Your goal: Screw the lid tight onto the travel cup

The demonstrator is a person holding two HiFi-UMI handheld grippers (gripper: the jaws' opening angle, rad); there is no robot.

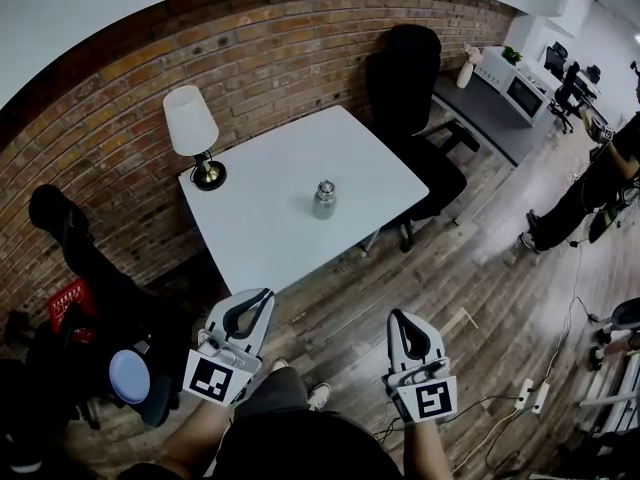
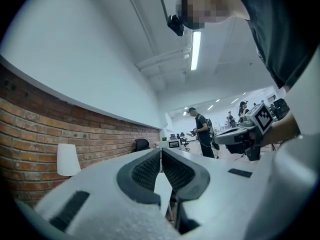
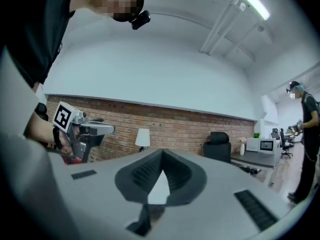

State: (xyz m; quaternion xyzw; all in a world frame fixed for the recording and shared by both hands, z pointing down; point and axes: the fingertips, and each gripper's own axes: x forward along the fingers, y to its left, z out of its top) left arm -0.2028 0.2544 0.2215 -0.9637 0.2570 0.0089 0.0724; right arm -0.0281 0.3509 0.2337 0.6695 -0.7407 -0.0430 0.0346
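Note:
A small metal travel cup [image 1: 323, 199] with its lid on top stands upright near the middle of the white square table [image 1: 270, 218]. Both grippers are held low in front of the person, well short of the table's near edge. My left gripper [image 1: 263, 297] is shut with nothing in it, and its jaws meet at the tip [image 2: 161, 153]. My right gripper [image 1: 399, 317] is shut and empty too, pads together [image 3: 162, 155]. The cup is hidden behind the jaws in both gripper views.
A white-shaded lamp [image 1: 193, 133] stands on the table's far left corner. A black office chair [image 1: 410, 88] sits at the right side, against the brick wall [image 1: 280, 48]. A person [image 1: 590, 193] stands at far right. Cables and a power strip [image 1: 530, 396] lie on the wood floor.

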